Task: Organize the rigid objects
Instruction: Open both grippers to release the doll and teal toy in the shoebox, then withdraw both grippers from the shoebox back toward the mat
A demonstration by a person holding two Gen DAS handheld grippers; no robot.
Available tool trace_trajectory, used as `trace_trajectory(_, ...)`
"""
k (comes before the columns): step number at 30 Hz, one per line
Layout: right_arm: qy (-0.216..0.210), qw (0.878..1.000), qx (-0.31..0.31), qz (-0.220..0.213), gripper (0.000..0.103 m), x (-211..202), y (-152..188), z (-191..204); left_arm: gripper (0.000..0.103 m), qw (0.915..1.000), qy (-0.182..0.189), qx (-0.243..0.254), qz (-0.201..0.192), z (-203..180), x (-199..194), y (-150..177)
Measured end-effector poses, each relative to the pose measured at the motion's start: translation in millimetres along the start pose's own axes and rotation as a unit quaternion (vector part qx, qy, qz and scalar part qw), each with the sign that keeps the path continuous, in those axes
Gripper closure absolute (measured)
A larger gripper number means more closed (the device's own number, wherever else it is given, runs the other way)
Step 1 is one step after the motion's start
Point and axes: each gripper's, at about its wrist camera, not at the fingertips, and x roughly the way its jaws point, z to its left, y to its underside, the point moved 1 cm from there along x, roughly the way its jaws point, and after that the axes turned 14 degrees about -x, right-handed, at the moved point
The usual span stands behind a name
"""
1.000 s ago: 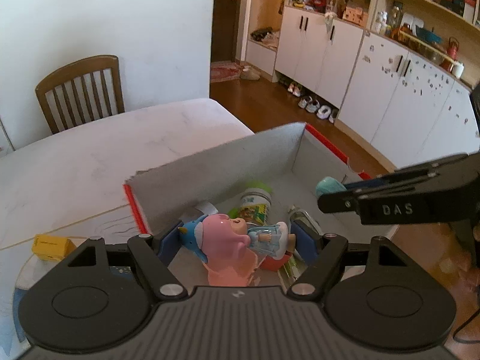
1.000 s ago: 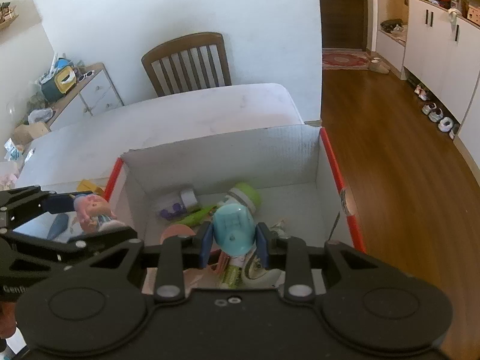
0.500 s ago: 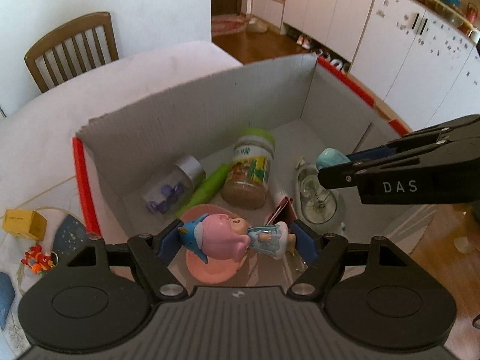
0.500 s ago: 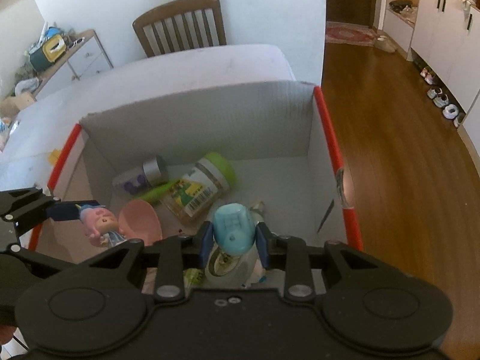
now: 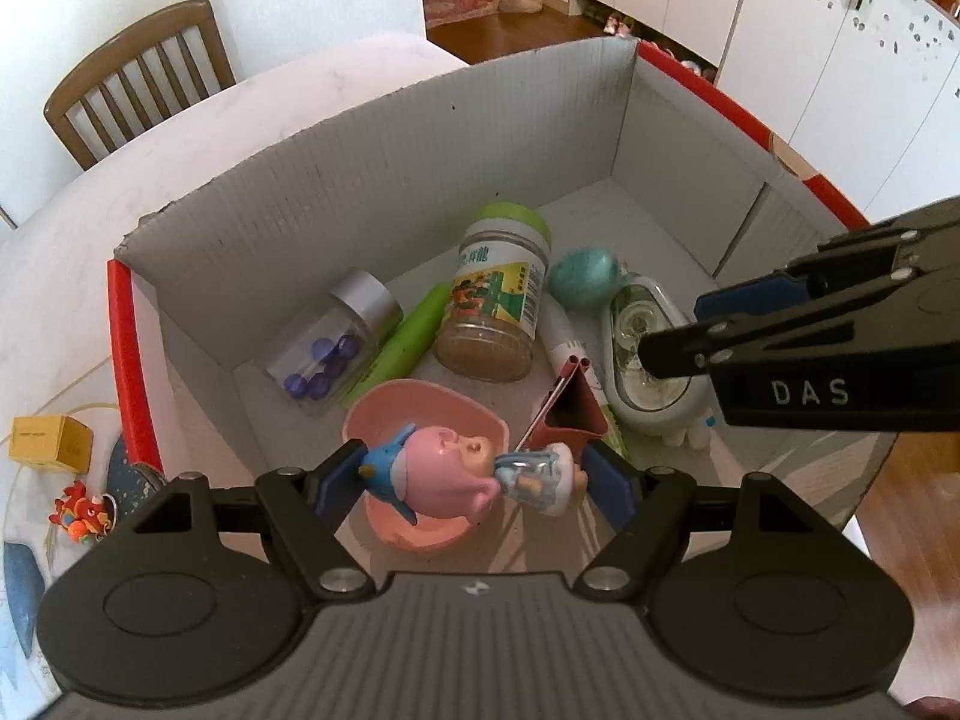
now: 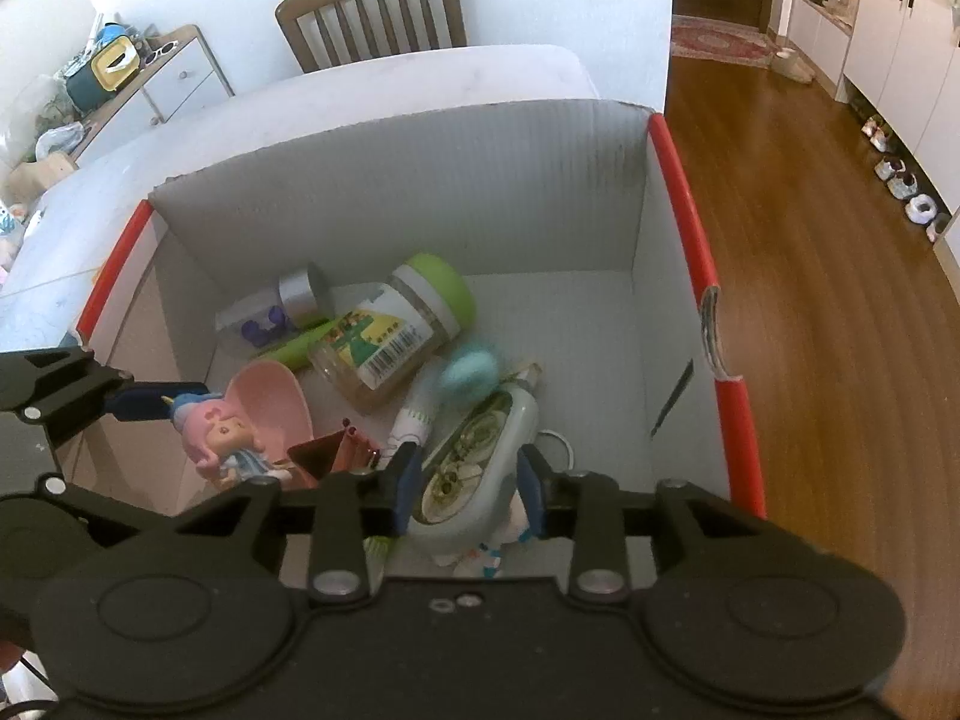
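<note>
Both grippers are over the open cardboard box [image 5: 372,192], pointing down into it.

Left gripper [image 5: 474,483]: jaws wide, clamped end to end on a pink-haired doll figurine [image 5: 447,477], held above the pink bowl [image 5: 420,414] and not yet let go.

Right gripper [image 6: 468,480]: jaws have just been opening and nothing is gripped between them. The teal egg-shaped toy [image 6: 471,369] lies in the box by the green-lidded jar [image 6: 390,330], blurred in the right wrist view, so it is probably only just settling.

Already in the box: the jar, a clear silver-capped jar of purple beads [image 5: 333,342], a green tube [image 5: 402,342], a white tape dispenser [image 5: 639,354], the bowl.

Left to do: drop the doll. A yellow box [image 5: 51,441] and a small red toy [image 5: 78,519] sit outside on the table [image 5: 252,120], likely next.
</note>
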Motion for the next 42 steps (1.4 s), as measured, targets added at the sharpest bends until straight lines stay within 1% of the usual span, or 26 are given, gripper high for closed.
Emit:
trace_trajectory(2, -0.002, 1.0, 0.0, -0.001, 0.066, 0, 0, 0, 0.025, 1.0, 0.003, -0.008, -0.004, 1, -2, -1)
trace_trajectory(5, -0.004, 1.0, -0.001, -0.007, 0.061, -5, 3, -1, 0.025, 0.9996, 0.017, -0.021, -0.012, 4, -8, 0)
trace_trajectory(9, -0.006, 1.0, -0.002, -0.014, 0.057, -11, 5, -1, 0.025, 0.9989, 0.022, -0.029, -0.027, 5, -18, 1)
trace_trajectory(14, -0.007, 1.0, -0.007, -0.027, 0.052, -24, 5, 2, 0.025, 0.9973, 0.029, -0.035, -0.058, 6, -40, 6)
trace_trajectory(19, -0.006, 0.999, -0.01, -0.051, 0.045, -43, 4, 6, 0.025, 0.9946, 0.036, -0.045, -0.086, 14, -64, 8)
trace_trajectory(22, -0.007, 0.998, -0.015, -0.064, 0.043, -55, 3, 12, 0.025, 0.9922, 0.038, -0.05, -0.107, 19, -82, 10)
trace_trajectory(25, -0.009, 0.997, -0.02, -0.075, 0.04, -65, 2, 21, 0.025, 0.9898, 0.041, -0.054, -0.125, 25, -97, 13)
trace_trajectory(31, 0.001, 0.995, -0.035, -0.089, 0.037, -80, 0, 45, 0.025, 0.9848, 0.045, -0.065, -0.154, 46, -122, 20)
trace_trajectory(33, 0.003, 0.995, -0.037, -0.093, 0.034, -84, -1, 54, 0.025, 0.9836, 0.044, -0.07, -0.161, 53, -128, 24)
trace_trajectory(39, 0.014, 0.993, -0.042, -0.105, 0.029, -94, -5, 81, 0.025, 0.9804, 0.046, -0.075, -0.176, 83, -144, 34)
trace_trajectory(42, 0.018, 0.993, -0.041, -0.11, 0.024, -96, -7, 97, 0.025, 0.9794, 0.049, -0.076, -0.18, 99, -151, 39)
